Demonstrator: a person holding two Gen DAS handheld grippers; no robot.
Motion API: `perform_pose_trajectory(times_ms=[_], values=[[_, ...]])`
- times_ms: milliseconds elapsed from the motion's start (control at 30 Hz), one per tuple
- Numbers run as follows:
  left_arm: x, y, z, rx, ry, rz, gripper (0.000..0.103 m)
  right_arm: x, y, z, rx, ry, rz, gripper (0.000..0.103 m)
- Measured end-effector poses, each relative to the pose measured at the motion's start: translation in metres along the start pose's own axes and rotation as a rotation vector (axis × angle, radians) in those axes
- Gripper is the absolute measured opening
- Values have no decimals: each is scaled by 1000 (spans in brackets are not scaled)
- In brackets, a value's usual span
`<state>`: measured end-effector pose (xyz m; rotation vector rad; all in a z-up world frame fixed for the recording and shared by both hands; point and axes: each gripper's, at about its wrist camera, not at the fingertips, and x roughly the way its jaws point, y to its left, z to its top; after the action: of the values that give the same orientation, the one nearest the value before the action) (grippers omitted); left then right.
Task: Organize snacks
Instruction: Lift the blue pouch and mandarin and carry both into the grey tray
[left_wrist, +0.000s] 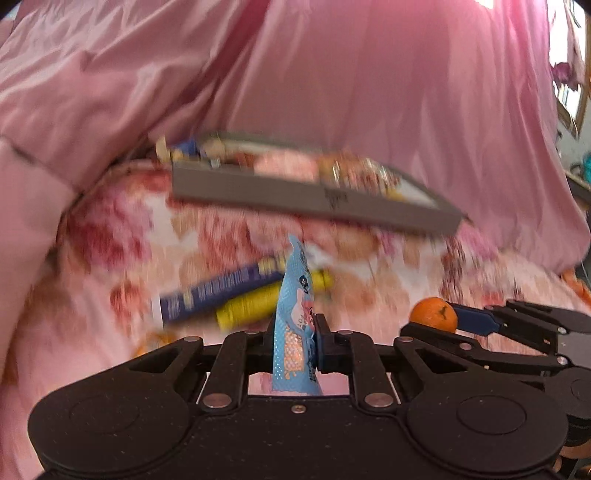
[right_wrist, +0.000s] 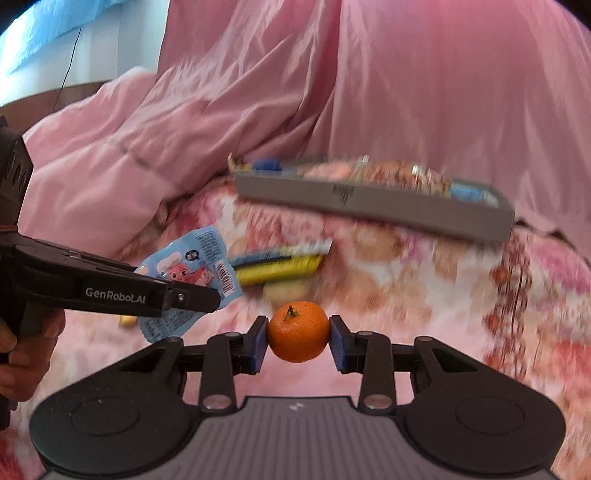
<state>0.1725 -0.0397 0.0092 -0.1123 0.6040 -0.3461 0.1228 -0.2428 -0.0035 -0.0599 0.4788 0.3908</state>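
Observation:
My left gripper (left_wrist: 295, 339) is shut on a light blue snack packet (left_wrist: 293, 314), held edge-on above the floral blanket; the packet shows flat in the right wrist view (right_wrist: 192, 269). My right gripper (right_wrist: 298, 341) is shut on a small orange mandarin (right_wrist: 298, 330), which also shows in the left wrist view (left_wrist: 434, 314). A grey tray (left_wrist: 314, 197) with several snacks in it lies tilted on the blanket farther ahead, also in the right wrist view (right_wrist: 369, 206). A dark blue packet (left_wrist: 214, 291) and a yellow packet (left_wrist: 255, 302) lie between me and the tray.
A floral pink blanket (left_wrist: 110, 258) covers the bed. A pink satin quilt (left_wrist: 332, 74) is bunched up behind and left of the tray. The frames are motion-blurred.

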Motion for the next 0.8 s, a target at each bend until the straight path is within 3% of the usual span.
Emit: perform_pose_trajectory(times_ms=[333, 467, 600, 800], values=[[40, 21, 105, -28, -112, 16, 17, 39, -44, 84, -48, -59, -43, 39], [63, 29, 140, -54, -121, 29, 17, 66, -55, 115, -52, -68, -56, 39], [85, 31, 158, -27, -99, 48, 18, 93, -61, 136, -44, -73, -60, 39], [113, 42, 159, -33, -45, 65, 18, 121, -64, 141, -19, -36, -14, 39]])
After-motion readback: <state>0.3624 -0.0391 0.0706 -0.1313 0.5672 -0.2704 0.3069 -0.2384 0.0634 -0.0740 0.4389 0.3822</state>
